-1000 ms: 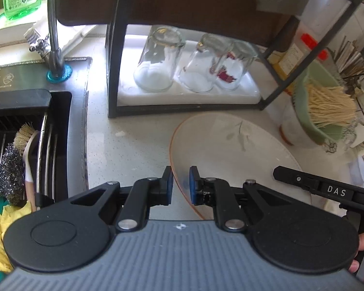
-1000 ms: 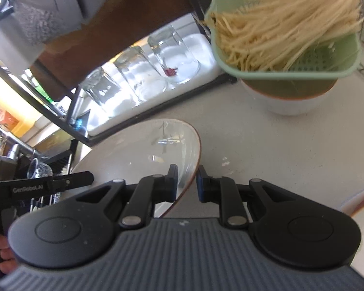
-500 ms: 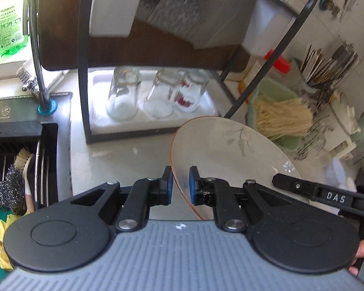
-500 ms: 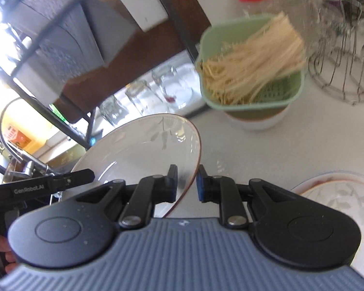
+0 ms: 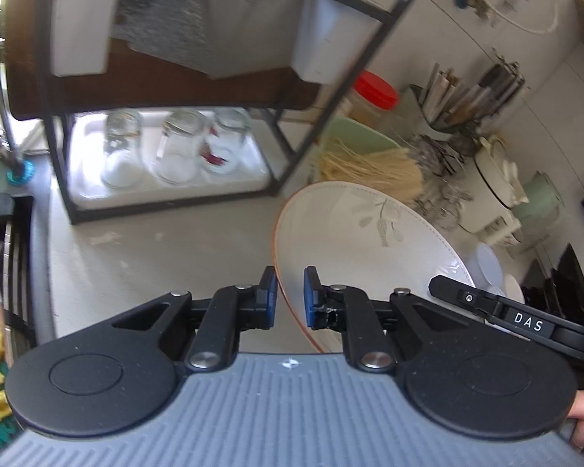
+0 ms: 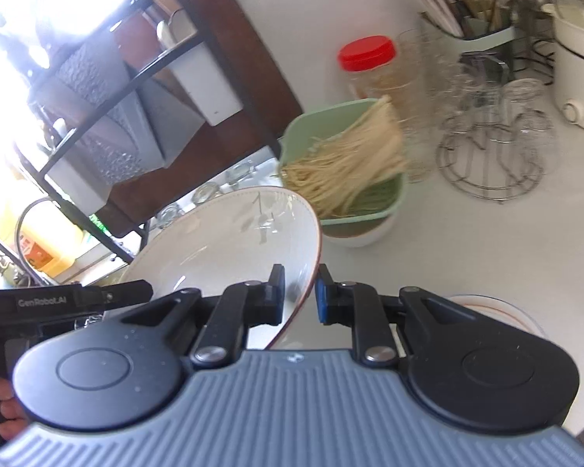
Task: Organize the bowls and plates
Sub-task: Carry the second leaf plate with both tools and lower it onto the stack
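Observation:
A large white plate [image 5: 354,241] with an orange rim and a leaf print is held in the air above the counter by both grippers. My left gripper [image 5: 290,297] is shut on its left rim. My right gripper [image 6: 299,294] is shut on the opposite rim of the same plate [image 6: 229,245]. The right gripper's body [image 5: 525,325] shows behind the plate in the left wrist view. A second plate [image 6: 494,309] with an orange rim lies on the counter at the lower right, partly hidden by my right gripper.
A black dish rack [image 5: 167,89] holds upturned glasses [image 5: 175,151] on a white tray. A green colander of noodles [image 6: 346,175] sits on a bowl. A red-lidded jar [image 6: 370,66], a wire glass stand [image 6: 490,148], a utensil holder [image 6: 467,7] and a sink [image 5: 0,272] surround the counter.
Both grippers have lifted the plate higher off the counter. The rack, glasses and colander now lie farther below and more of the back of the counter shows.

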Tool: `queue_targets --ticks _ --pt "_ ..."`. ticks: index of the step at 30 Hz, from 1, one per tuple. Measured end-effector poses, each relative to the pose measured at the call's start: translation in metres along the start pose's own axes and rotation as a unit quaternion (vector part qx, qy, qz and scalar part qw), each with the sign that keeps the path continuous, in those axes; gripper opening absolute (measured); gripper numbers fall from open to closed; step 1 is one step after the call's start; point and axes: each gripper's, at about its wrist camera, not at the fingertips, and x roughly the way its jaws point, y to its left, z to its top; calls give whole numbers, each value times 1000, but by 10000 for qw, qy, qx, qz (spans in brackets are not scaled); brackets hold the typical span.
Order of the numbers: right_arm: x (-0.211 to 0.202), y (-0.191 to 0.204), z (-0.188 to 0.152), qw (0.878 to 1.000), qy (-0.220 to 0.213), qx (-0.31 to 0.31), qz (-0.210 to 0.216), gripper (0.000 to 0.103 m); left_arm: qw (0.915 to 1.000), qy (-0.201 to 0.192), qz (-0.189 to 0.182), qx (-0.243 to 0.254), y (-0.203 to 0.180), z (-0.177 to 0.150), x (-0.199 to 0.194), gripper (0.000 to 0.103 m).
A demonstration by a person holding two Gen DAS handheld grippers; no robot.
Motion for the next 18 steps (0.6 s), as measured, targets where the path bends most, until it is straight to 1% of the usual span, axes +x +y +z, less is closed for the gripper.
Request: queue_targets --ticks 5,8,10,13,15,18 --pt "-21 -26 -10 9998 26 38 -173 19 9997 152 -193 -2 -26 -14 12 16" --pt "-30 -46 -15 9996 78 142 -239 19 9995 208 -210 -81 -45 -26 18 16" --pt "-35 -59 -19 9995 137 125 -272 20 9995 240 -152 -123 -59 -34 19 16" --pt "-40 -77 -21 9992 284 199 -184 20 9990 316 -116 -286 -72 -45 21 16" --pt "-43 -86 -23 9993 317 116 -164 20 9985 408 -84 -349 -79 -52 27 16" --pt "-43 -101 -27 9989 436 106 -156 20 9979 551 15 -330 -90 -62 37 16"
